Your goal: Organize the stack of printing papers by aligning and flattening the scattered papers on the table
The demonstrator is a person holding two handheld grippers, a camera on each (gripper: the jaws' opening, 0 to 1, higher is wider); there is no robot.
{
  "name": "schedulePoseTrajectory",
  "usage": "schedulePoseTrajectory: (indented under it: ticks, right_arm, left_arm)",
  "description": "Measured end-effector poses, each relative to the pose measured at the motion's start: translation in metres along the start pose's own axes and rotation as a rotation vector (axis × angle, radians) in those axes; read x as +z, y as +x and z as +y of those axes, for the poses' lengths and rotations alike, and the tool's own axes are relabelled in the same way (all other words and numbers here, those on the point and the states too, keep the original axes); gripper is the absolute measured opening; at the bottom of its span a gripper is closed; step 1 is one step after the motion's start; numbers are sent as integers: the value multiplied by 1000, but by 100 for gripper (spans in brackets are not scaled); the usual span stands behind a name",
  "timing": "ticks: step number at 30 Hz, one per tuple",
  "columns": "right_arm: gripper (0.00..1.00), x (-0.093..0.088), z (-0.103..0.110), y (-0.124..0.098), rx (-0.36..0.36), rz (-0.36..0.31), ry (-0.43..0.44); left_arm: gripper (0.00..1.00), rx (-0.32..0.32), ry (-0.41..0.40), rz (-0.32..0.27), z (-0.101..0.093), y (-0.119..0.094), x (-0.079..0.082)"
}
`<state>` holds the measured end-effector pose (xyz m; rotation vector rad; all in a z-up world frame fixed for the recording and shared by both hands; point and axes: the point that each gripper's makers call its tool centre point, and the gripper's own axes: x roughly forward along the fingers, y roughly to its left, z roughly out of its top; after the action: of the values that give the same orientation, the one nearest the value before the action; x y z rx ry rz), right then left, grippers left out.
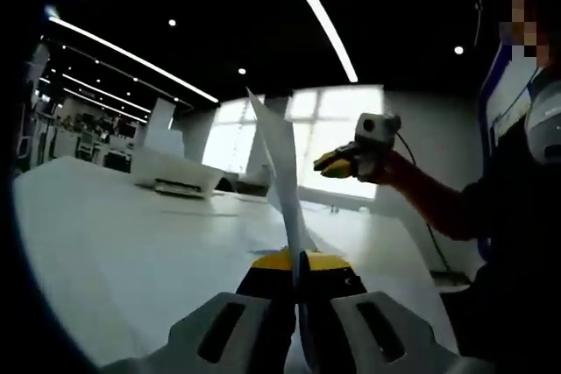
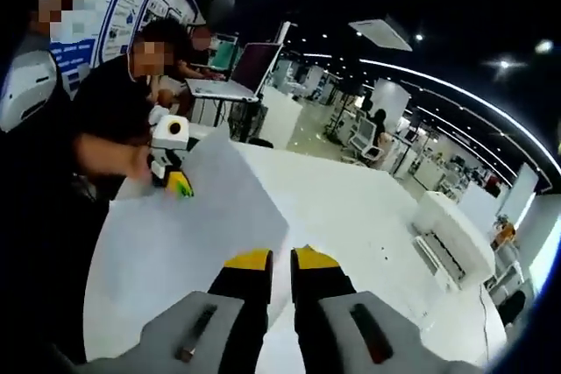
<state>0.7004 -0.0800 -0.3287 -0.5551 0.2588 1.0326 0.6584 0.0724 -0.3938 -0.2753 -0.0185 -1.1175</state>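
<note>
The left gripper [image 1: 301, 262] has its yellow-tipped fingers pinching the near edge of a sheet of paper [image 1: 282, 164], which stands up on its edge above the white counter [image 1: 131, 243]. In the right gripper view, the right gripper [image 2: 280, 260] has its fingers a little apart, and the paper's near corner seems to sit in the gap; I cannot tell if they grip it. The sheet is lifted, not lying flat. Farther off, a white printer [image 1: 175, 172] sits on the counter. I think the job is only begun: this sheet must go down flat, and no neat stack shows yet.
</note>
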Motion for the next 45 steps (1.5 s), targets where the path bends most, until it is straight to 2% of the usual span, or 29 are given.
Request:
schedulePoseTrajectory:
  ticks: [8,13,27,34,39,45]
  right_arm:
    - [9,-6,0,-8,-44,-49,44]
    - [14,-15,-4,-12,-89,-53,67]
    - [20,-40,-17,-23,-196,-120,212]
    - [23,-52,-13,-30,-221,-117,234]
    - [29,-62,-22,-44,-287,-133,270]
    - [35,-77,-29,-53,-332,-123,313]
  left_arm:
    - [6,0,-1,0,-4,0,0]
    - [6,4,-8,1,-5,0,0]
    - [6,12,-11,1,-3,0,0]
    - [6,16,-11,-7,0,0,2]
    - [6,16,-16,-6,1,0,2]
    - [6,16,-21,-9,2,0,2]
